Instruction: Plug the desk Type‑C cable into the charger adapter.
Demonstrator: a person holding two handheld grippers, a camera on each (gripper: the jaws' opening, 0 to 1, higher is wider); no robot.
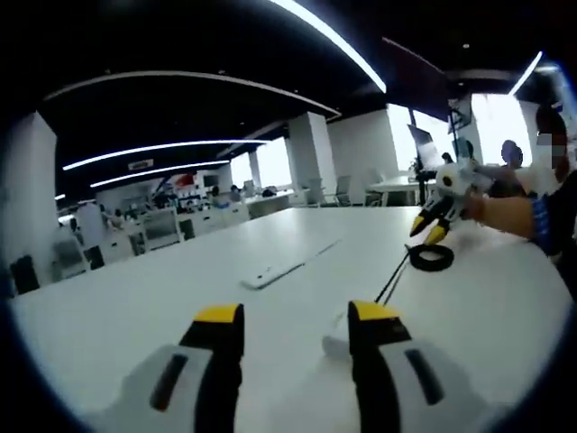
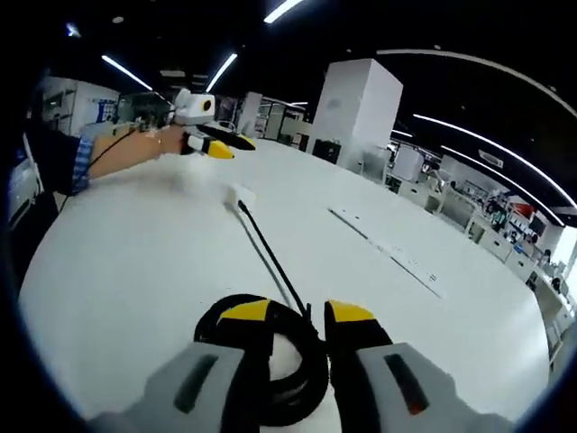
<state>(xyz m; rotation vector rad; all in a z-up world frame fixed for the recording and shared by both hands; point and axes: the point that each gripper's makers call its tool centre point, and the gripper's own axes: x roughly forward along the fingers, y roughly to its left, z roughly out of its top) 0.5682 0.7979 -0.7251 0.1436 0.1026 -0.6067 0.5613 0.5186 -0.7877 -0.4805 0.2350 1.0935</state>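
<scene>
Reaching is the step: right gripper (image 2: 297, 316), fingers spread, over the coiled black cable (image 2: 270, 361); left gripper (image 1: 296, 316), fingers spread, beside the white charger adapter (image 1: 335, 345); next, pinch each.

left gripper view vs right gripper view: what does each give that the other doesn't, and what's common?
Left gripper view's own: the left tongs close up, jaws open, with the white adapter lying beside one jaw, not gripped.

Right gripper view's own: the right tongs close up, jaws open, hanging over the black cable coil, with the cable's straight run passing between the jaws.

Shared: the white table, its long flush strip, the adapter, the cable stretching from the coil to the adapter, and the other hand's tongs at a distance.
</scene>
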